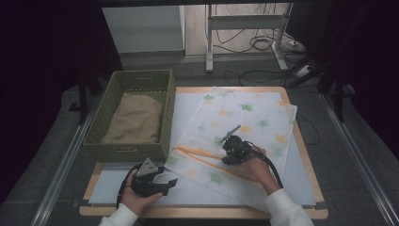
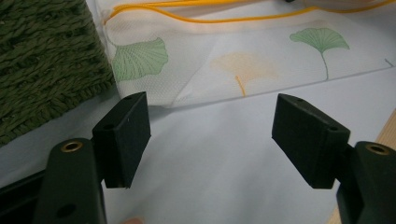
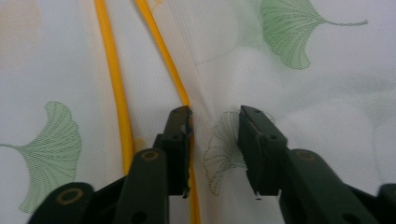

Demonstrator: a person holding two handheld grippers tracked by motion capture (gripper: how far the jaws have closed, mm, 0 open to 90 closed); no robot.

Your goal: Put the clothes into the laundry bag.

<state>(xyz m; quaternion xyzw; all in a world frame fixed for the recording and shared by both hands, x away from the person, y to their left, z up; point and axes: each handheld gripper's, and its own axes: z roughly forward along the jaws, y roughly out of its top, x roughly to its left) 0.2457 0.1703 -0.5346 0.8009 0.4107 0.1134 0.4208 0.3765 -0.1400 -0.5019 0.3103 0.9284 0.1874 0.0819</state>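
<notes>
White mat [image 1: 197, 193] on a wooden table, with a dim room behind.

Nearest, low on the mat: left gripper [image 2: 210, 140], jaws wide apart, nothing between them but bare mat. Just past those jaws, a corner of the leaf cloth [image 1: 254, 117]. Off to their left, the wall of the green basket [image 1: 117, 94].

A bit farther on: right gripper [image 3: 215, 130], tips down on the leaf cloth. Jaws close together but with a small gap left, not squeezing yet. Thin white cloth in that gap, one yellow cord [image 3: 163, 51] right against the left jaw, a second cord farther left.

Farthest: brown cloth [image 1: 136, 120] lying inside the basket.

Step in hand, most likely: getting a pinch on the cloth next to the cord. Next: shut the right jaws all the way on the cloth edge, then lift slowly. Bring the left jaws over to the near corner for a second hold. Mind the slippery thin cloth.
</notes>
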